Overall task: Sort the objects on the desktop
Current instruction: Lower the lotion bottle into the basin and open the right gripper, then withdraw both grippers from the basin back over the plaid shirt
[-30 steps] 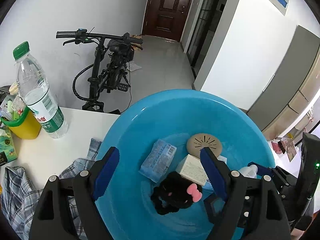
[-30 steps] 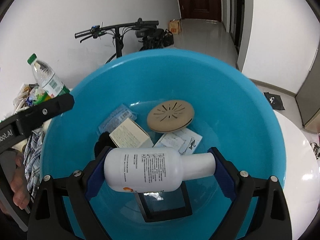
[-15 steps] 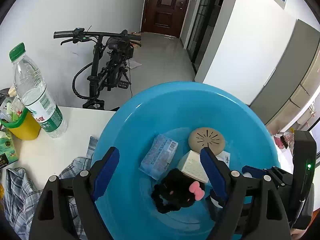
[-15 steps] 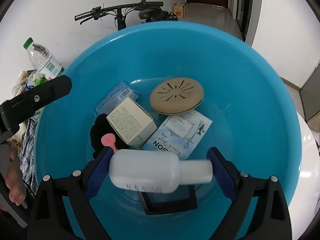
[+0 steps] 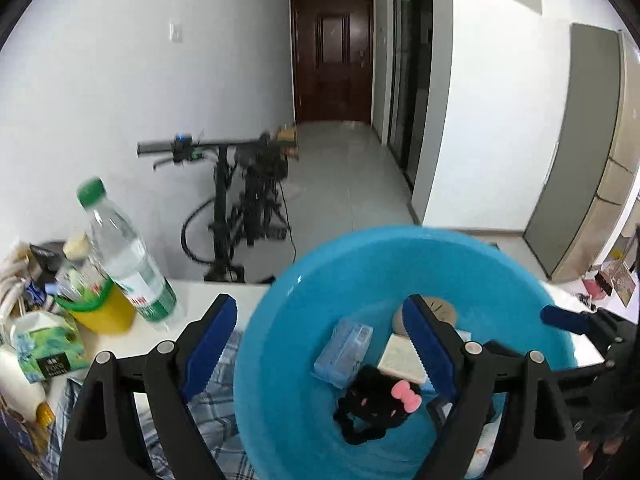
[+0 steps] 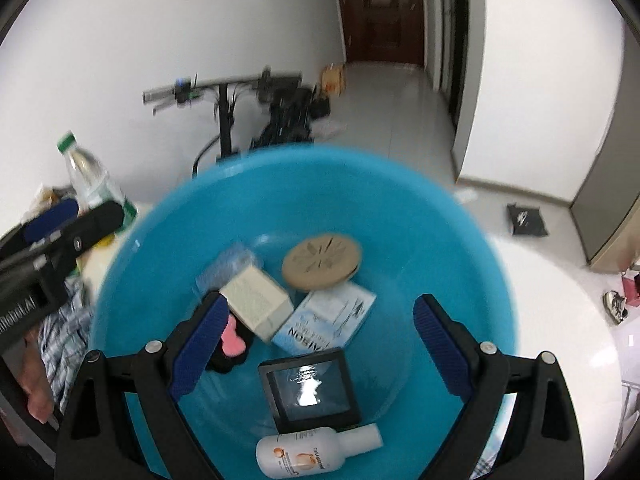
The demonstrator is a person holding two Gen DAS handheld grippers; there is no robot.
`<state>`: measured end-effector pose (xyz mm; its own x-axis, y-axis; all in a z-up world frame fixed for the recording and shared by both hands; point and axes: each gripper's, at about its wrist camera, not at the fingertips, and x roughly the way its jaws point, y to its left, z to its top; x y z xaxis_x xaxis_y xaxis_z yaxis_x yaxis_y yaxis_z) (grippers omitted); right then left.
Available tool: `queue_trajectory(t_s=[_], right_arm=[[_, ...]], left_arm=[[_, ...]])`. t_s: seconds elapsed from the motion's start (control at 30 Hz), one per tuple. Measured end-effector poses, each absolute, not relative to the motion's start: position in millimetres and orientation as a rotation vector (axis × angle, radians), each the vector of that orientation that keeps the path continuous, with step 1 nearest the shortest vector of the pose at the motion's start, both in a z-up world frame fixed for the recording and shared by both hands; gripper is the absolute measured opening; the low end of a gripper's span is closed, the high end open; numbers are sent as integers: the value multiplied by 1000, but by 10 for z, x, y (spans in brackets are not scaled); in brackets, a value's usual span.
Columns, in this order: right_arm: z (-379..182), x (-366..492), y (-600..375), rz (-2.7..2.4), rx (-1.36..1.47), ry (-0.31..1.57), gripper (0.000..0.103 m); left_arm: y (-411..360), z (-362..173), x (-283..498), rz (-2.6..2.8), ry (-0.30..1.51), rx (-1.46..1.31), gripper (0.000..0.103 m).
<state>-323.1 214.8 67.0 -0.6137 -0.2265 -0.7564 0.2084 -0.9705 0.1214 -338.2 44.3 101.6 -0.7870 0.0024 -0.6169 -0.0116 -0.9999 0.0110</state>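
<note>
A blue basin (image 5: 360, 244) (image 6: 320, 160) on the white table holds several items. They include a tan round disc (image 6: 322, 266), a cream box (image 6: 258, 304), a pale blue packet (image 6: 326, 322), a black-framed mirror (image 6: 310, 390) and a black plush with a pink bow (image 5: 376, 404). A white bottle (image 6: 308, 454) lies on its side at the basin's near wall, free of any grip. My right gripper (image 6: 320, 300) hangs open above the basin with nothing between its fingers. My left gripper (image 5: 319, 305) hovers over the basin's left rim, its jaws opening and holding nothing.
Left of the basin stand a water bottle (image 5: 124, 256) with a green cap and a yellow cup (image 5: 100, 312), beside a green tissue pack (image 5: 48, 348). A plaid cloth (image 5: 212, 412) lies under the left gripper. A bicycle (image 5: 240, 200) stands on the floor beyond the table.
The white bottle has left my right gripper's jaws and dropped into the basin. Both grippers have lifted and tipped up, so more of the room shows.
</note>
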Motion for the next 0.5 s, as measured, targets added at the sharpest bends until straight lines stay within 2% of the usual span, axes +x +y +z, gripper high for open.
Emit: queue_trajectory(t_s=[0.13,0.2,0.27,0.4,0.5], right_arm=[[952,-3088,2272,-2731,1064,-83,102],[1070,-3002,2323,-2788,962,-98,102],[1172,-2940,2361,-2836,884,-92,103],[1320,-2842,2429,-2909,756,-103,103],[1382,-2788,2493,-2921,719,-162,103]], left_arm=[[446,1227,-3177,2998,11,-859,87],[443,1339,-3070,3009,15,-750,89],[426,1432,-2969,3032,11,-642,103],[338,1567,-2779,3097,-40,-430,103],[274,1630,-2731,3093,-62,-425,103]])
